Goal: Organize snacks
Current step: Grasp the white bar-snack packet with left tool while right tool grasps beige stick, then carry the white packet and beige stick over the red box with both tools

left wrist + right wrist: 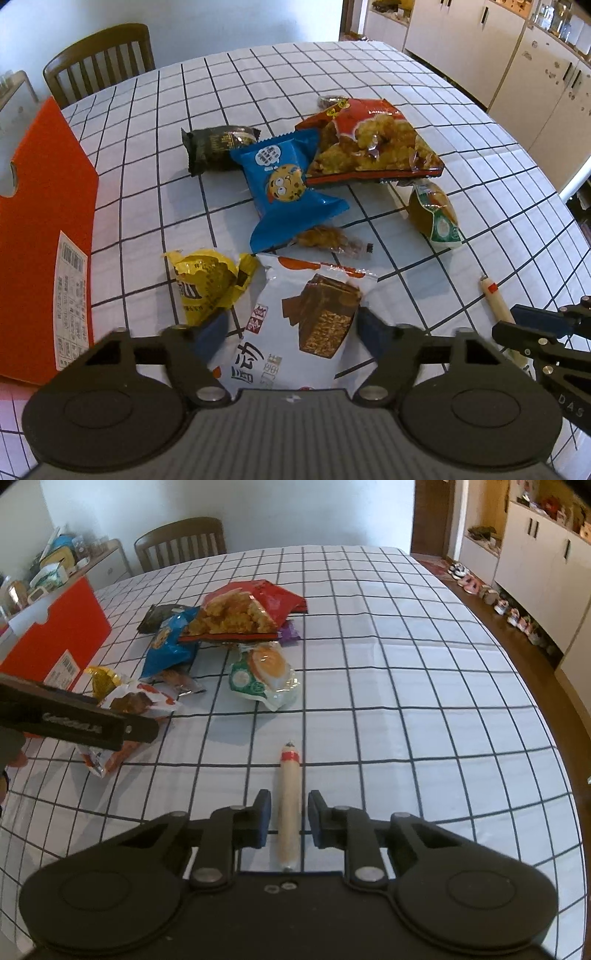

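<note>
Left gripper (291, 328) astride white wafer packet (295, 325) with Chinese lettering, barcode-labelled orange box (44, 236)

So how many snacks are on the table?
9, maybe more hidden: black packet, blue cookie packet, red crisps bag, purple packet, green-white bun, clear wrapped candy, yellow packet, white wafer bag, beige sausage stick.

This is a home dining room. A table (369, 664) under a white cloth with a dark grid stands in the middle, with a wooden chair (181, 541) pushed in at its far side against a plain wall. Along the right wall run white cupboards (535, 565) with shoes (469, 583) lined on the wooden floor below. At far left a cluttered sideboard (107, 565) holds jars and boxes.
</note>
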